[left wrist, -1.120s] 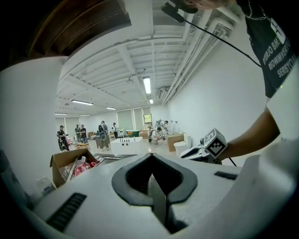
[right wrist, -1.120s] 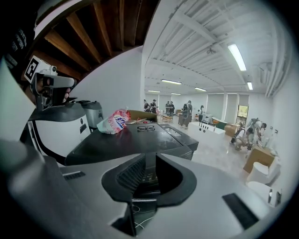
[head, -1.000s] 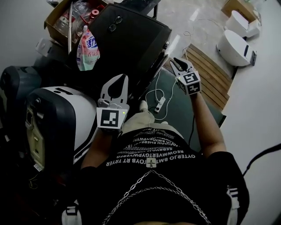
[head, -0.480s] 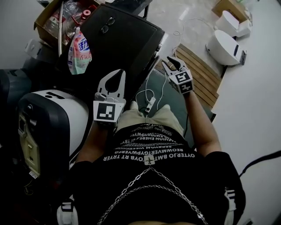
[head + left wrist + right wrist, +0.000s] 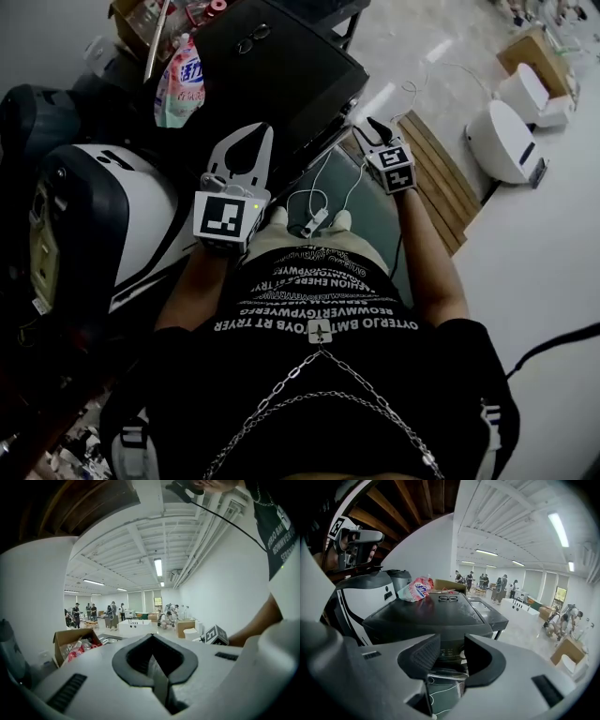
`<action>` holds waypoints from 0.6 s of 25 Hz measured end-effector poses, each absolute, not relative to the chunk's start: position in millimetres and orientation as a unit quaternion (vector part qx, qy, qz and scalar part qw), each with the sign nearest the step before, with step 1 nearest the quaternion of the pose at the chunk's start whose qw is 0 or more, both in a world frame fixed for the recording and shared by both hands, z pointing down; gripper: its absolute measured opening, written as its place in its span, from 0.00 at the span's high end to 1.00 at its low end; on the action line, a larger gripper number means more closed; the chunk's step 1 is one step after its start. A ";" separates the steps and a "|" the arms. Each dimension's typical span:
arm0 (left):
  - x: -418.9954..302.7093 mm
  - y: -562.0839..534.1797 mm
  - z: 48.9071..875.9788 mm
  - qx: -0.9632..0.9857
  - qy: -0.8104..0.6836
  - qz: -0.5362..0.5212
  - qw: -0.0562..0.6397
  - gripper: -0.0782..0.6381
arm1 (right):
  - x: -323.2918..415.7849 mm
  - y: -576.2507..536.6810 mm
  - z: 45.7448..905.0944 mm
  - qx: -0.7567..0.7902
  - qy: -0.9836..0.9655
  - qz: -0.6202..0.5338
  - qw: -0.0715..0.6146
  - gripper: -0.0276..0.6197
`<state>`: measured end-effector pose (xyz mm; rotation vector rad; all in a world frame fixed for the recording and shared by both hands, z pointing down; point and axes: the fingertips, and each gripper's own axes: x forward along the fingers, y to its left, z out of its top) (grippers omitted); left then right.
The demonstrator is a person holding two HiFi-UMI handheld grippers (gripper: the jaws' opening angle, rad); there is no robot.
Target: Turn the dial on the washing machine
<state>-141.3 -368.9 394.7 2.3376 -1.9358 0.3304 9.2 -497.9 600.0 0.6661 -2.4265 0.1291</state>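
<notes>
The black washing machine point(image 5: 272, 75) stands ahead of me, its lid up in the head view. Its dark front panel point(image 5: 445, 644) fills the gap in the right gripper view, with a small pale round knob point(image 5: 462, 654) low on it. My right gripper point(image 5: 372, 125) hangs off the machine's front right corner, clear of it. Its jaws have just been opening and stand apart with nothing between them point(image 5: 451, 645). My left gripper point(image 5: 263, 128) is held before the machine's front left, its tips meeting on nothing point(image 5: 151, 636).
A pink detergent bag point(image 5: 183, 80) and a cardboard box point(image 5: 141, 14) sit left of the machine, and glasses point(image 5: 253, 36) lie on its lid. A white-and-black appliance point(image 5: 103, 216) stands at my left. A white cable point(image 5: 314, 220) crosses the green mat point(image 5: 375, 225).
The head view has swung, so the machine sits higher. The left gripper has moved forward toward the machine's front. The right gripper has sunk slightly beside the front corner.
</notes>
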 end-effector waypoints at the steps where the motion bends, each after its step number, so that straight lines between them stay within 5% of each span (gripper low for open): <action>1: -138.9 -369.5 394.4 0.759 -0.641 0.107 0.044 0.88 | 11.2 -502.2 603.7 0.246 -0.918 0.049 0.307 0.74; 15: -141.8 -333.0 403.5 0.646 -0.751 0.122 0.065 0.88 | -11.0 -544.6 673.9 0.135 -0.923 0.029 0.359 0.67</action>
